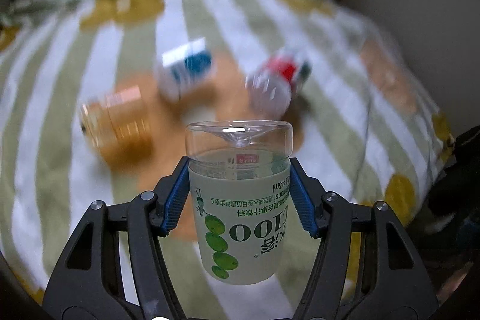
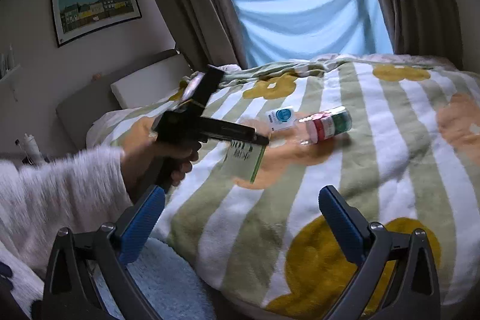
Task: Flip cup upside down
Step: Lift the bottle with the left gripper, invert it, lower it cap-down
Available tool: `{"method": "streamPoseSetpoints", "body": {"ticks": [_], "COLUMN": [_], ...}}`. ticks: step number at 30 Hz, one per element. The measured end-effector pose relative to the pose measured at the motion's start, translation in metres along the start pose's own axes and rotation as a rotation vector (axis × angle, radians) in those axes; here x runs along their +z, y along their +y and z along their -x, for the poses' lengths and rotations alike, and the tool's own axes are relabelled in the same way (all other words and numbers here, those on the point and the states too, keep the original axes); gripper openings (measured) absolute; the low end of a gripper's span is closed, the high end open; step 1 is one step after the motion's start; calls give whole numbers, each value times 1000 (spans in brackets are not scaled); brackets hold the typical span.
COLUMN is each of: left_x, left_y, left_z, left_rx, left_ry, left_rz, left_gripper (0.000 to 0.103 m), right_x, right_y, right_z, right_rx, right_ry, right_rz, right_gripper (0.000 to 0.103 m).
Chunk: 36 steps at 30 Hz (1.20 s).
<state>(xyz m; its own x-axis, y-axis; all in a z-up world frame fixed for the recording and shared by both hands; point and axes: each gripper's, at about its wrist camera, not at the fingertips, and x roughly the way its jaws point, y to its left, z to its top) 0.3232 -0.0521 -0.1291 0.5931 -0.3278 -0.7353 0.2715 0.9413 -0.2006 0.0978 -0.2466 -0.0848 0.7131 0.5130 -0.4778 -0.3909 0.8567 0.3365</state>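
The cup (image 1: 240, 200) is clear plastic with a pale green label whose print reads upside down; its dimpled base faces away from the camera. My left gripper (image 1: 240, 197) is shut on the cup's sides with its blue pads (image 1: 175, 200) and holds it above the bed. In the right wrist view the left gripper (image 2: 258, 140) holds the cup (image 2: 244, 159) over the blanket, blurred by motion. My right gripper (image 2: 240, 218) is open and empty, low over the blanket's near edge.
A striped green, white and orange blanket (image 2: 375, 170) covers the bed. On it lie a gold jar (image 1: 117, 125), a white and blue box (image 1: 186, 68) and a jar with a red label (image 1: 279, 80). Curtains and a window stand behind the bed.
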Motion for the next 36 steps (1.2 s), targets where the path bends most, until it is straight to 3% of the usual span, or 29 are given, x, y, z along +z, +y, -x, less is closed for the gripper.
{"method": "streamPoseSetpoints", "body": {"ticks": [2,3,7,13,36], "left_x": [-8,-6,-17,-36,-44], "left_y": [4,9,12,6,1], "left_z": [7,3,-11,-39,-12], "left_rx": [-23,-39,-46,-49,-24], "left_ry": [-134,-161,-175,-121,90], "left_rz": [2,2,-25,-85,-129], "left_gripper": [60,60,60,60,60], "right_x": [1,2,6,7,4], "right_y": [1,2,6,6,19], "right_z": [-6,-12,-21,-33,-44], "right_rx": [5,16,8,-4,26], "right_ry": [16,29,49,67,83], "right_rz": [-5,-16,-7,-21,-13], "right_gripper": [103,103,103,103,103]}}
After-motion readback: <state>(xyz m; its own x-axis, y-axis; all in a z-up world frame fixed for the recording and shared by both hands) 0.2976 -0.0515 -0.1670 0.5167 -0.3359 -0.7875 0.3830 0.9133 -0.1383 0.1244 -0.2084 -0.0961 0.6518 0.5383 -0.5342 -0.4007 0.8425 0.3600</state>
